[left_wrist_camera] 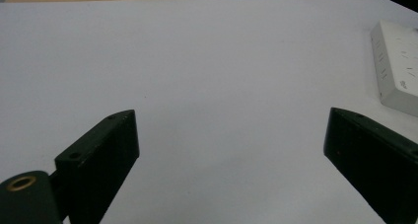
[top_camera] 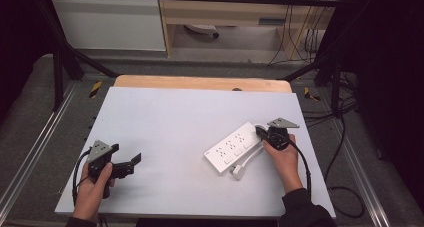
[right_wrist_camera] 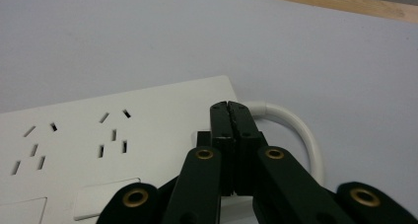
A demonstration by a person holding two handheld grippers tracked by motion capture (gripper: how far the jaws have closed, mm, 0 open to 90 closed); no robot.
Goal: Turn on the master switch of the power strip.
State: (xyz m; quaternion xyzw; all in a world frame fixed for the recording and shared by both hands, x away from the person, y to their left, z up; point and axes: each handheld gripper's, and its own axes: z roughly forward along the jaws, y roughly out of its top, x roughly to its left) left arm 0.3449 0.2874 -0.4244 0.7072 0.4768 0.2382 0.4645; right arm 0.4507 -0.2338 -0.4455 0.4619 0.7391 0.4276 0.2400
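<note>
A white power strip point(top_camera: 234, 148) lies at a slant on the pale tabletop point(top_camera: 175, 122), and everything else can be placed from it. Its white cable point(top_camera: 248, 159) leaves the far end, loops round the side toward the person and ends in a plug point(top_camera: 238, 172) lying just beside the strip's near long edge.

The right tool point(top_camera: 262, 133) sits at the strip's far end — its jaws are pressed fully together, tips over the top face near that end. In the right gripper view the closed tool point(right_wrist_camera: 230, 108) has nothing visible between its jaws, with the curved cable point(right_wrist_camera: 300, 130) just beyond it and the socket slots of the strip point(right_wrist_camera: 98, 140) off to one side. Whether the tips touch the strip's surface cannot be told.

The left tool point(top_camera: 136, 159) is well apart from the strip, on the side away from the right tool, held low over bare tabletop with its jaws spread wide and empty. In the left gripper view the tool point(left_wrist_camera: 231, 145) frames open surface, with a corner of the strip point(left_wrist_camera: 397, 68) at the edge of view.

Between the strip and the left tool the tabletop is bare — likewise from the strip toward the far wooden edge point(top_camera: 200, 83). The strip's far end lies near the tabletop's right-hand edge.
</note>
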